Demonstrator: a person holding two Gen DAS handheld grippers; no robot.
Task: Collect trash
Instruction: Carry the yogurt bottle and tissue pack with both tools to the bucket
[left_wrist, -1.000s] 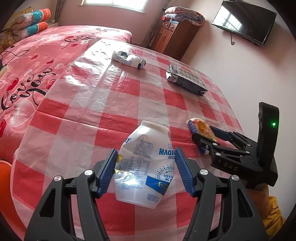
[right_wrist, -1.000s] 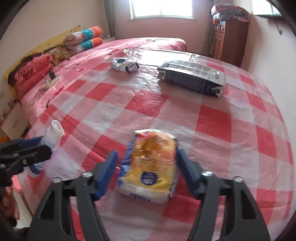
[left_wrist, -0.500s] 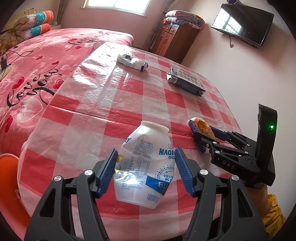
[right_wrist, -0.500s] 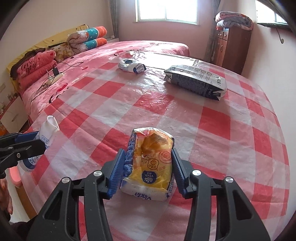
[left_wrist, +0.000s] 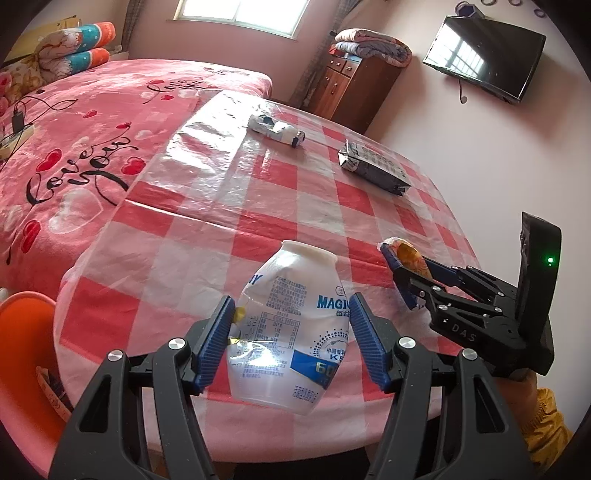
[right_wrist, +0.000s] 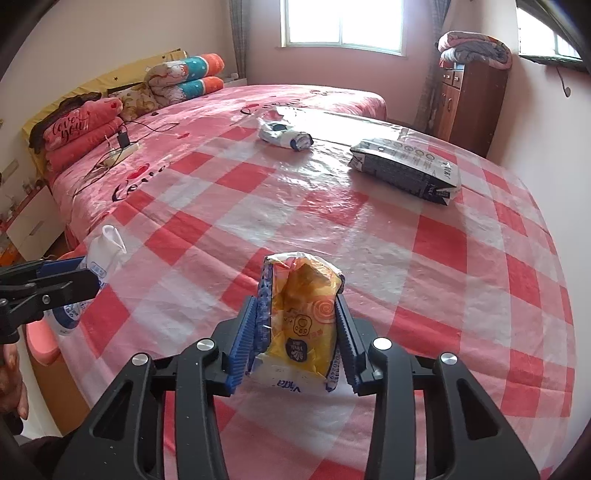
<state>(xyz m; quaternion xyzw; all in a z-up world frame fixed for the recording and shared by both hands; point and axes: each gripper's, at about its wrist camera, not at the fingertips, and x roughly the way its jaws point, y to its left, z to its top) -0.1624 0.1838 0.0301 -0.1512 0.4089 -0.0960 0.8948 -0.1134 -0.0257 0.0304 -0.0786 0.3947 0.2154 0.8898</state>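
Note:
My left gripper (left_wrist: 291, 332) is shut on a crumpled white plastic bottle (left_wrist: 288, 332) with blue print, held above the near edge of the checked table (left_wrist: 207, 236). My right gripper (right_wrist: 301, 332) is shut on a yellow tissue packet (right_wrist: 303, 325) and holds it above the table; it also shows in the left wrist view (left_wrist: 406, 273), to the right of the bottle. The bottle appears at the left of the right wrist view (right_wrist: 99, 258). A dark crushed carton (right_wrist: 406, 170) and a crumpled white wrapper (right_wrist: 284, 134) lie at the far end of the table.
A pink bed (left_wrist: 74, 140) stands along the table's left side, with a power strip and cables (right_wrist: 118, 151) on it. An orange bin (left_wrist: 26, 354) sits below the table's near left corner. A wooden cabinet (right_wrist: 469, 107) stands at the back right.
Both grippers have lifted and drawn back from the table with their loads. The right gripper closed tighter on the tissue packet, squeezing it narrower.

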